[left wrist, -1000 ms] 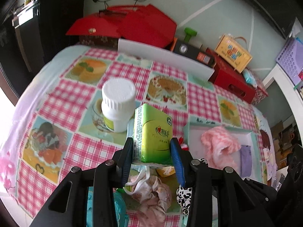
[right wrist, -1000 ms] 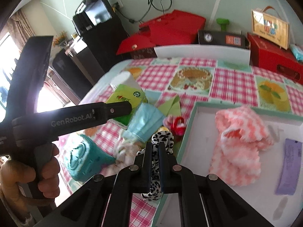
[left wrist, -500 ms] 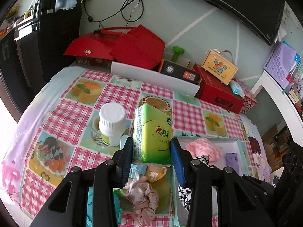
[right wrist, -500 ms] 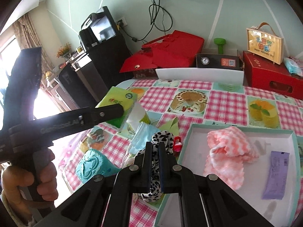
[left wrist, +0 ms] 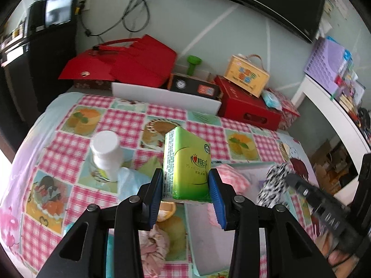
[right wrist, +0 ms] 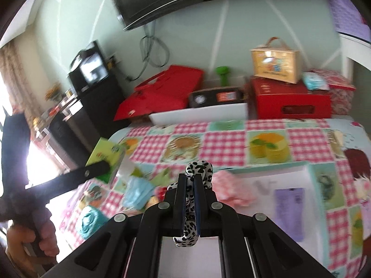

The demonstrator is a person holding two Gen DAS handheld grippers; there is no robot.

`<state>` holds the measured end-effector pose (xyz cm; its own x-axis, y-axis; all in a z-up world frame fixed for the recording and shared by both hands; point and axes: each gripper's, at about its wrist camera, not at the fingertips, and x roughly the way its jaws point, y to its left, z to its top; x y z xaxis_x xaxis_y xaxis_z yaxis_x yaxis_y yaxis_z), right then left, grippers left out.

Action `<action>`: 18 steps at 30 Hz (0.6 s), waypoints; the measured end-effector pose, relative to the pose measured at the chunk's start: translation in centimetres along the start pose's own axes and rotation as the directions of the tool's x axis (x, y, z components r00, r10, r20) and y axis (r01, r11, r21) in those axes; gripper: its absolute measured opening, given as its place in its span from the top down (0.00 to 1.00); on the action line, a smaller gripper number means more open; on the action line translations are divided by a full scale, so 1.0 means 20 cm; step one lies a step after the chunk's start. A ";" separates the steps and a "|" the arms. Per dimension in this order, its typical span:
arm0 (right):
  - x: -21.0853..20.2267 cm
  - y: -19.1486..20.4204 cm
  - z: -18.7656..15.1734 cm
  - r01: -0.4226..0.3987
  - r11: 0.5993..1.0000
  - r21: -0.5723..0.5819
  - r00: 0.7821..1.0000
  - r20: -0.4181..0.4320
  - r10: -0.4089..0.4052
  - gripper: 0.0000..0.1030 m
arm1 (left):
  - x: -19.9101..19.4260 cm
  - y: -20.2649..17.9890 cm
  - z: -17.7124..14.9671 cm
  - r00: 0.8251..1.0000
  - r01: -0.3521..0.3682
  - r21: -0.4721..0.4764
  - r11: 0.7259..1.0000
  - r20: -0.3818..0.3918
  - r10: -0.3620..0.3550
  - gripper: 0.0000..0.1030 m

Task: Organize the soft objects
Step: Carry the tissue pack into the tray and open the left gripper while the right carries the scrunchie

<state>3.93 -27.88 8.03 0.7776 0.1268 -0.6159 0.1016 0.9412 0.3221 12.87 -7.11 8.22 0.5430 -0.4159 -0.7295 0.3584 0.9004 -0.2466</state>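
I am holding a green tissue pack (left wrist: pixel 187 169) in my left gripper (left wrist: pixel 187 191), the blue pads (left wrist: pixel 155 194) pressing on its two narrow sides. The pack is standing on end above the checked tablecloth (left wrist: pixel 125 125), its long axis running away from me and up, leaning a little to the left. Its printed face is turning toward my right, showing a red heart mark, Chinese characters and a round green logo near the top corner; small print runs along the left edge, too fine for me to read.

My right gripper (right wrist: pixel 190 199) is pinching shut on a leopard-print scrunchie (right wrist: pixel 199 170). The scrunchie is passing lengthwise between the fingers, one loop bulging past the tips and the other hanging out below them. It is hovering over the near rim of the white tray (right wrist: pixel 266 170), where a pink-and-white knitted cloth (right wrist: pixel 231 186) and a purple label (right wrist: pixel 288 210) are lying. The writing on that label is too blurred to read.

A white-capped bottle (left wrist: pixel 106 155) is standing upright left of the tissue pack.
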 end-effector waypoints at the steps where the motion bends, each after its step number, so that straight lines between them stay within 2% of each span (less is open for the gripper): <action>1: -0.03 -0.05 0.01 0.020 1.000 0.021 1.000 0.011 -0.020 0.94 | 0.01 -0.03 -0.01 1.000 0.006 0.011 1.000 -0.007 -0.006 0.61; 6: -0.12 -0.22 0.01 0.113 0.990 0.082 0.992 0.037 -0.117 0.94 | 0.07 -0.14 -0.04 0.999 0.027 0.059 0.998 -0.041 -0.025 0.61; 9: -0.17 -0.32 0.01 0.184 0.976 0.119 0.981 0.040 -0.190 0.94 | 0.11 -0.20 -0.06 0.997 0.047 0.081 0.996 -0.063 -0.042 0.61; 11: -0.21 -0.39 0.01 0.244 0.960 0.135 0.968 0.031 -0.251 0.94 | 0.15 -0.25 -0.08 0.995 0.070 0.095 0.993 -0.084 -0.062 0.61; 18: -0.24 -0.52 -0.02 0.376 0.913 0.157 0.926 -0.018 -0.378 0.94 | 0.26 -0.40 -0.16 0.980 0.141 0.135 0.981 -0.160 -0.119 0.61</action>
<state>-1.21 -38.18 7.32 0.6703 -0.2328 -0.7047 0.4823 0.8583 0.1753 10.34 -16.06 4.30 0.3674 -0.4944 -0.7878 0.5305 0.8071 -0.2591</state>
